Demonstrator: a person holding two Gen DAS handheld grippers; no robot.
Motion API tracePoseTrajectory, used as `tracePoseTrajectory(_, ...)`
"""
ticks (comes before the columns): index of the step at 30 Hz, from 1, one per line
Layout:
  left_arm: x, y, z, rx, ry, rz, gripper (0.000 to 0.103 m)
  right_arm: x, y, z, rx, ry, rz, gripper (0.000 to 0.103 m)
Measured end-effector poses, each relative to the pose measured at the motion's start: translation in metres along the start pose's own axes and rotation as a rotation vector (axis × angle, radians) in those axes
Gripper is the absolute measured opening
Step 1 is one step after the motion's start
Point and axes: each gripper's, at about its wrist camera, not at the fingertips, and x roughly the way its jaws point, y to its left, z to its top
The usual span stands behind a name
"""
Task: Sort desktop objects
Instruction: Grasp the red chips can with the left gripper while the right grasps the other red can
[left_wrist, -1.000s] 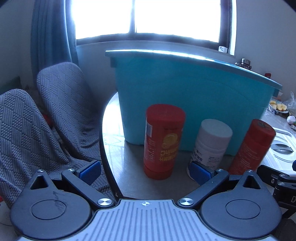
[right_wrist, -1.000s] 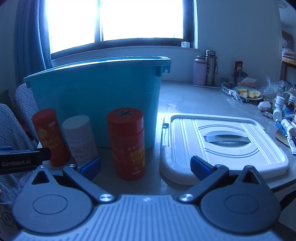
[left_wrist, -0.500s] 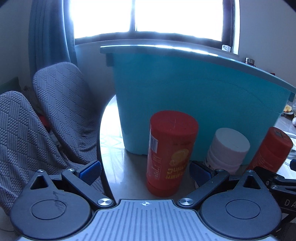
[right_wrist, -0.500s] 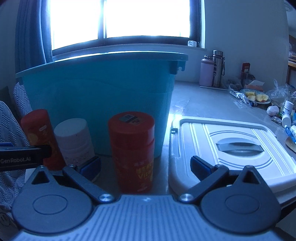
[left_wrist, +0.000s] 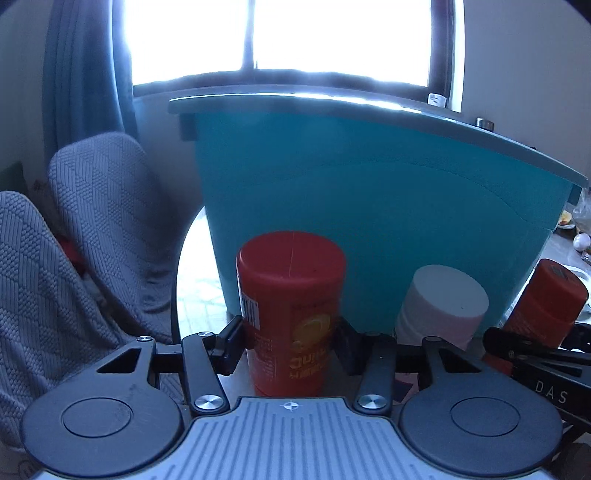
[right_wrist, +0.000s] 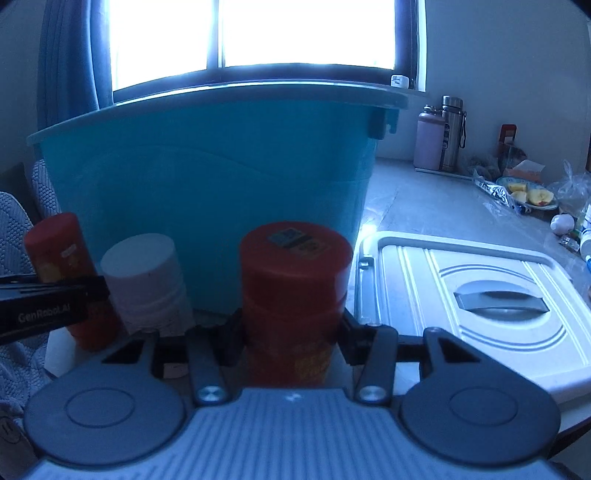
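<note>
Three bottles stand in a row in front of a tall teal bin, which also shows in the right wrist view. My left gripper is shut on the left red bottle, its pads pressed on both sides. My right gripper is shut on the right red bottle. A white bottle stands between them, also in the right wrist view. The right red bottle shows at the left view's right edge, and the left red bottle at the right view's left edge.
A white bin lid with a grey handle lies flat on the table right of the bottles. Flasks, a fruit plate and bags crowd the far right. Grey knit-covered chairs stand left of the table edge.
Both grippers moved forward onto the red bottles and closed on them; earlier both were open with the bottles ahead of the fingers.
</note>
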Motion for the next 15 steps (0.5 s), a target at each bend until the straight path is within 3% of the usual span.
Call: tracePoseTrajectory(15,-0.064,0.013,-0.023,-0.022,-0.001,-0.003,0.050,-0.054,0.010,-0.008,0.000,-0.027,0.024,0.050)
